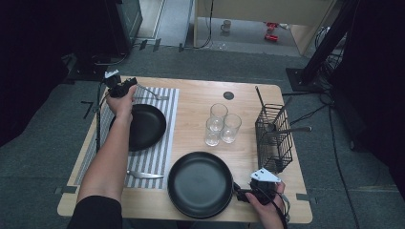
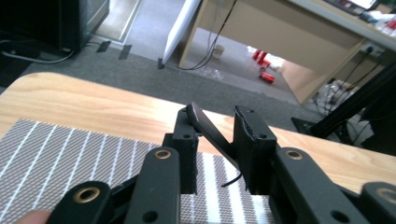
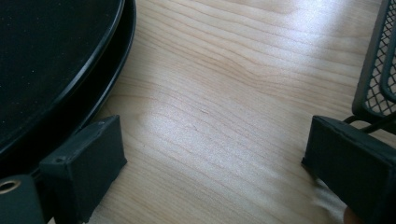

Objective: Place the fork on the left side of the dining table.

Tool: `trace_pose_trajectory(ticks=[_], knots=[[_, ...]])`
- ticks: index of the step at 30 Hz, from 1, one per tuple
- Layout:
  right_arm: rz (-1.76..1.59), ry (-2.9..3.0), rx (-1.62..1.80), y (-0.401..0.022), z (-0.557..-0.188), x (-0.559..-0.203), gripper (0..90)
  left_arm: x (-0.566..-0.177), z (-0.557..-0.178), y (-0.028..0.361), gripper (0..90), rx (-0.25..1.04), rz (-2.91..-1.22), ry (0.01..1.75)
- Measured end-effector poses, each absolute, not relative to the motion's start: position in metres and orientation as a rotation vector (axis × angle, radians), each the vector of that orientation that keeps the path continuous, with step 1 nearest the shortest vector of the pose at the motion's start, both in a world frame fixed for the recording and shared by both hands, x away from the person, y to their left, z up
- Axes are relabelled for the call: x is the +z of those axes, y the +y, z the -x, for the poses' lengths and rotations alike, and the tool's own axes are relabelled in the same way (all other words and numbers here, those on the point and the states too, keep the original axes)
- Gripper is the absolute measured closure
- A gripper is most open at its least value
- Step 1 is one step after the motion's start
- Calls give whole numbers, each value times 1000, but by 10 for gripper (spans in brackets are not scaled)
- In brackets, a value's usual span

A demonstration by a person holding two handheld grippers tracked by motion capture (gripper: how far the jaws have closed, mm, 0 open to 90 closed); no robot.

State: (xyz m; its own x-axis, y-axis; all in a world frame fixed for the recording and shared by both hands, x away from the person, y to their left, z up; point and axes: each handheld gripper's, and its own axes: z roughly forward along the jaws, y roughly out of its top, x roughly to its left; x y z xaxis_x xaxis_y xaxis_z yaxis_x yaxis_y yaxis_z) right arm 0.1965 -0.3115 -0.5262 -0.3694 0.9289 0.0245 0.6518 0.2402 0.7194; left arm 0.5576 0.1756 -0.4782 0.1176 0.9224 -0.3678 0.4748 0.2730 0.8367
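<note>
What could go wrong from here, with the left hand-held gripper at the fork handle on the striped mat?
1. The fork handle lies slanted between the left hand-held gripper's jaws, with a gap on one side; it may slip or twist if lifted.
2. The left forearm reaches over the black plate, so pulling back low could nudge it.
3. The right hand-held gripper rests open between the front plate and the wire caddy; a sideways move could bump either.
</note>
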Motion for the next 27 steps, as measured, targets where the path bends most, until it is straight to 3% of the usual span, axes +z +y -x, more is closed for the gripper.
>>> trace_pose_trajectory(ticks=[27], knots=[[-1448, 2110, 917, -312, -196, -526, 48, -501, -554, 191, 579, 485, -1313, 1647]])
